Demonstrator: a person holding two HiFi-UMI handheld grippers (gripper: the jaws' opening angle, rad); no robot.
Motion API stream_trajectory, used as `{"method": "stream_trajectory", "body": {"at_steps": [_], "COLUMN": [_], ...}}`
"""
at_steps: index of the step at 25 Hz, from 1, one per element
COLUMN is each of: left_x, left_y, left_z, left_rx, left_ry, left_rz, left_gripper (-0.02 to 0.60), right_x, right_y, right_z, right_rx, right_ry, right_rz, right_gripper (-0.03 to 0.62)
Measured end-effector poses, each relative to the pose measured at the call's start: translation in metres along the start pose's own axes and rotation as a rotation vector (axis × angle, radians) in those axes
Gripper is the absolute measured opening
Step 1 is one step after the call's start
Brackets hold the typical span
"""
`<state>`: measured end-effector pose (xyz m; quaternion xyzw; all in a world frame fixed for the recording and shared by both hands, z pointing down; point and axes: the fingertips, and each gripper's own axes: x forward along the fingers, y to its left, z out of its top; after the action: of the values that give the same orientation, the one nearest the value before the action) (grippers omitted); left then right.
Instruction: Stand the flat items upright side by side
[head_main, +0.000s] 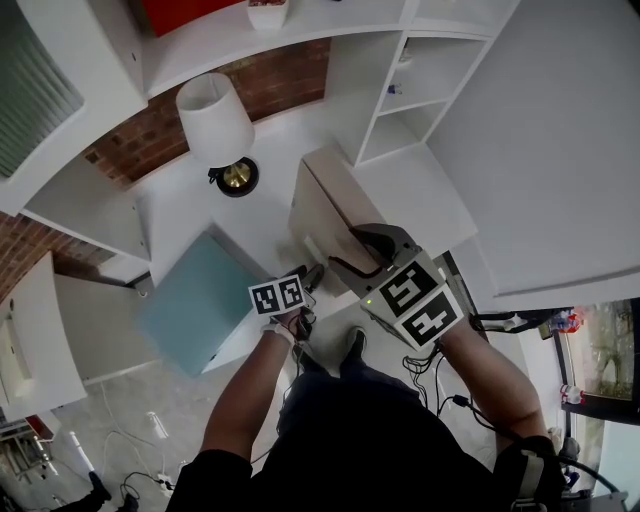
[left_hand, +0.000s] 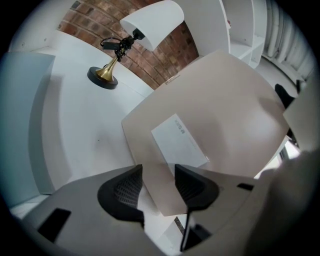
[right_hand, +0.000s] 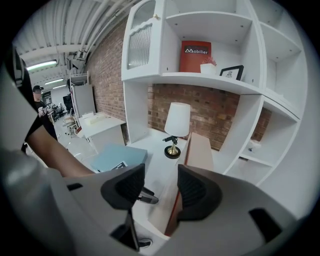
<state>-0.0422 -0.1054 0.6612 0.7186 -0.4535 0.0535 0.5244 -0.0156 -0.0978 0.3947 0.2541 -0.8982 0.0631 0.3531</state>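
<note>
**Item 1: beige binder** (head_main: 325, 215). Stands on its long edge on the white desk (head_main: 190, 215), near the front and right of centre. Its broad left cover faces the left hand-held gripper and carries a white label (left_hand: 179, 140). A thin red trim runs along its upper left edge.

**Item 2: teal folder** (head_main: 195, 312). Lies flat at the desk's left front, well apart from the binder, with one corner past the desk edge.

**Item 3: left hand-held gripper** (left_hand: 158, 176). Released, jaws apart and clasping nothing. It sits at the binder's left side, low on the cover. The cover's lower corner shows through the gap beyond the jaws, face-on and not pinched.

**Item 4: right hand-held gripper** (right_hand: 161, 180). Released, jaws apart. It is set over the near end of the binder's top. The red-trimmed edge runs up through the gap close against the right jaw, and the left jaw hangs off the cover's side. Whether a jaw touches the binder cannot be told.

**Item 5: table lamp** (head_main: 215, 118). White shade, brass base, on the desk behind the binder.

**Item 6: surroundings.** White shelving unit (head_main: 410, 100) to the right of the desk, against a brick wall (head_main: 275, 85). A red book (right_hand: 195, 56) stands on an upper shelf.
</note>
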Motion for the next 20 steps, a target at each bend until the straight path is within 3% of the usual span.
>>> {"method": "stream_trajectory", "body": {"at_steps": [4,12,15,20], "left_x": [-0.016,-0.080,-0.086,-0.085], "left_y": [-0.005,-0.060,-0.080,-0.095], "left_z": [0.006,0.028,0.026,0.018], "left_rx": [0.030,0.135,0.256,0.515], "left_ry": [-0.006,-0.112,-0.107,-0.106], "left_rz": [-0.027,-0.212,-0.227,-0.161], "left_gripper": [0.187,0.187,0.198,0.224], "right_x": [-0.002,-0.019,-0.031,-0.064], "right_y": [0.015,0.007,-0.007,-0.037], "right_z": [0.012,0.024,0.031,0.033], "right_rx": [0.031,0.163,0.242,0.316], "right_ry": [-0.061,-0.261,-0.364,-0.492], "right_rz": [0.039,0.060,0.049,0.030], "right_gripper": [0.186,0.191,0.202,0.202]}}
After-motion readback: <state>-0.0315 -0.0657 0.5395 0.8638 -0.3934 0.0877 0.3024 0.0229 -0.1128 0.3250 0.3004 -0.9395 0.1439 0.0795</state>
